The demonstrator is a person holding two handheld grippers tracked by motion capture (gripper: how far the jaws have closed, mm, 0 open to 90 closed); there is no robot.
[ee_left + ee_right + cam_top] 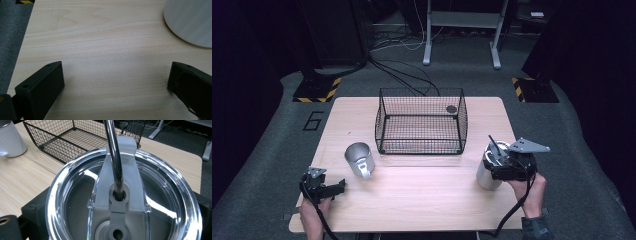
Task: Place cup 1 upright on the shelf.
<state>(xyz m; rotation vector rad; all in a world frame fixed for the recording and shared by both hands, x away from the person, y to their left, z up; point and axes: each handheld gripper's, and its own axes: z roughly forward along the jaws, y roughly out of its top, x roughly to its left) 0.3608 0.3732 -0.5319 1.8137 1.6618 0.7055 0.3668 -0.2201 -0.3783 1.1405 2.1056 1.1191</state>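
Lit brightly from overhead across the pale wooden table (422,200), falling off into near-black at the room's edges and corners. Casting only soft, short shadows beside the wire basket (421,121) and the steel mug (359,159). Glaring in white streaks off the clear lid (160,207) in the right gripper view. Blurring softly in the left gripper view, wood grain hazy, the mug's wall at the top right corner washed out.

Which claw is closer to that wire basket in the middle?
Right, by a little. The right claw grips a lidded tumbler just off the wire basket's front right corner; the left claw sits farther back, front left.
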